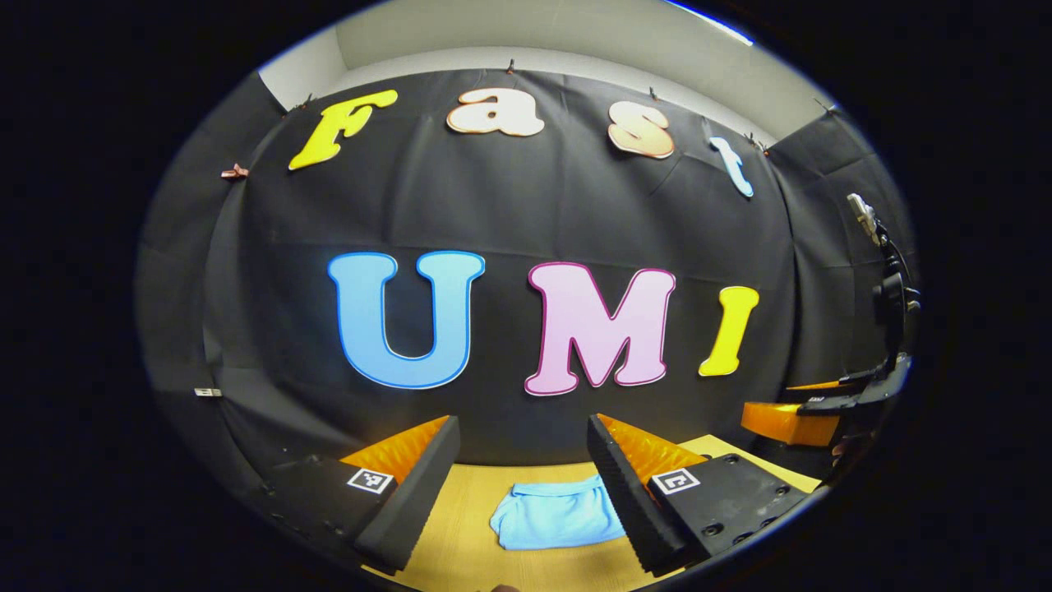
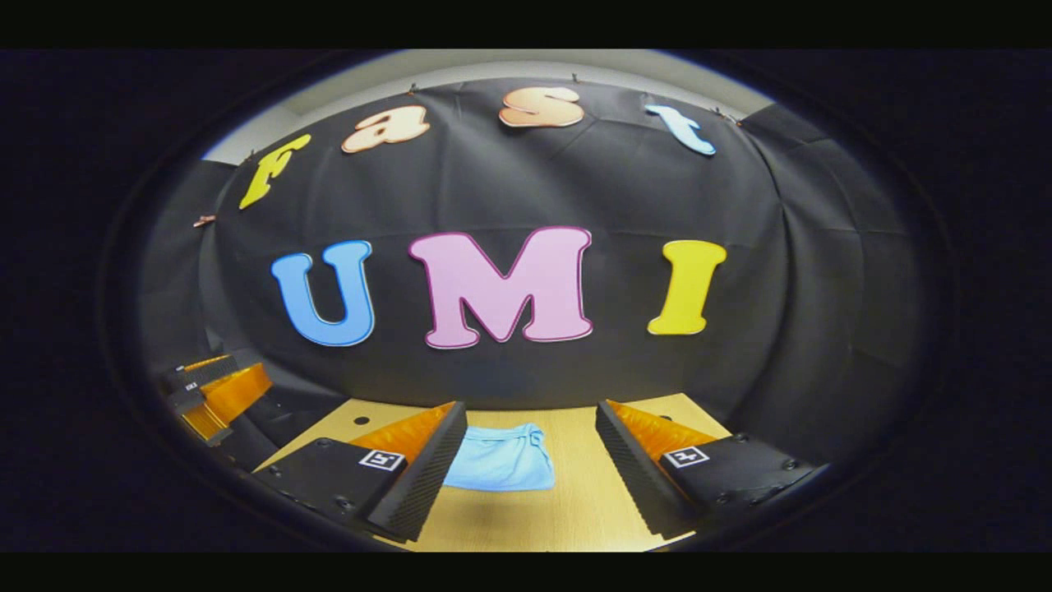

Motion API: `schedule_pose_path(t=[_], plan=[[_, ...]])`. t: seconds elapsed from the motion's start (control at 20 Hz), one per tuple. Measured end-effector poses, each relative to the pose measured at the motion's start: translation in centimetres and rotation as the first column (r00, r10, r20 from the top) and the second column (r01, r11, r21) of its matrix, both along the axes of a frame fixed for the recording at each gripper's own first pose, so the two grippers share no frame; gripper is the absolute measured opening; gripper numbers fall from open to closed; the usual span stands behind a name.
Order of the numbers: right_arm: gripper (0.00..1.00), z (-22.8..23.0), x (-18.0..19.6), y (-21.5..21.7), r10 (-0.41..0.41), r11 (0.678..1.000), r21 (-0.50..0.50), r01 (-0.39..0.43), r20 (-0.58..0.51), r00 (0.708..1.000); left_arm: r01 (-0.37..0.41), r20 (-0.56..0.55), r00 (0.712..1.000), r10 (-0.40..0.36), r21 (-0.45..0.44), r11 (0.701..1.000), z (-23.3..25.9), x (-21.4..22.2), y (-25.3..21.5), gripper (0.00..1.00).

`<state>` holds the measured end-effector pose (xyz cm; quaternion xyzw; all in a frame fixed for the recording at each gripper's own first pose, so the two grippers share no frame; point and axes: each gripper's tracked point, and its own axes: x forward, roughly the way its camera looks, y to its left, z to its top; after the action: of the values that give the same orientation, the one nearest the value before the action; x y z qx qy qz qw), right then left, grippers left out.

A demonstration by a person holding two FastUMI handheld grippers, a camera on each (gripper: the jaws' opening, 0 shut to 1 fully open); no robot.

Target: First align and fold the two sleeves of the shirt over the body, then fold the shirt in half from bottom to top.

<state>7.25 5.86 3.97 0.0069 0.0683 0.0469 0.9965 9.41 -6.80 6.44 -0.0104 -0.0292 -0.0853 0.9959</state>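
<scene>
A light blue shirt [image 1: 555, 516] lies on the wooden table [image 1: 460, 526] as a compact folded bundle. In the left gripper view it sits between and beyond my left gripper [image 1: 522, 493], which is held above the table, open and holding nothing. In the right gripper view the shirt [image 2: 503, 460] lies toward the left finger of my right gripper [image 2: 530, 469], also open, raised and apart from the cloth. My right gripper [image 1: 809, 411] appears at the right edge of the left gripper view, and my left gripper [image 2: 215, 388] at the left edge of the right gripper view.
The black cloth wall [image 2: 526, 362] stands close behind the table's far edge. A camera on a dark stand [image 1: 883, 271] rises at the far right in the left gripper view. A small hole [image 2: 360, 420] marks the tabletop near its back left.
</scene>
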Motion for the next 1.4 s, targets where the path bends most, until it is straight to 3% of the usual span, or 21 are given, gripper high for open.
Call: schedule_pose_path(t=[0.1,0.4,0.5,0.6,0.65,0.7,1.4], plan=[[0.98,0.3,-2.7,0.0,0.002,1.0,0.008,-0.002,0.01,1.0,0.015,-0.012,1.0,-0.016,-0.005,1.0,-0.6,-2.8,0.0,0.95],[0.98,-1.2,-9.1,0.3,0.008,1.0,0.029,-0.008,-0.016,1.0,0.028,-0.036,0.999,-0.028,-0.006,1.0,-4.0,-9.1,1.0,0.99],[0.98,-2.0,-10.6,0.2,0.01,0.999,0.037,-0.008,-0.036,0.999,0.03,-0.05,0.998,-0.031,-0.011,0.999,-5.5,-10.7,1.2,1.0],[0.98,-2.7,-12.0,0.4,0.016,0.999,0.036,-0.015,-0.046,0.999,0.024,-0.063,0.998,-0.024,-0.009,1.0,-6.9,-12.1,1.6,0.95],[0.98,-3.3,-12.7,0.5,0.02,0.999,0.031,-0.018,-0.053,0.998,0.025,-0.068,0.997,-0.026,-0.003,1.0,-7.3,-12.8,1.8,1.0],[0.98,-3.7,-13.3,0.6,0.025,0.999,0.027,-0.023,-0.059,0.998,0.028,-0.072,0.997,-0.028,0.005,1.0,-7.7,-13.3,1.8,0.99],[0.98,-4.6,-14.5,3.7,0.09,0.996,0.025,-0.088,-0.08,0.993,-0.004,-0.095,0.995,0.004,0.006,1.0,-7.2,-14.2,3.1,0.99]])
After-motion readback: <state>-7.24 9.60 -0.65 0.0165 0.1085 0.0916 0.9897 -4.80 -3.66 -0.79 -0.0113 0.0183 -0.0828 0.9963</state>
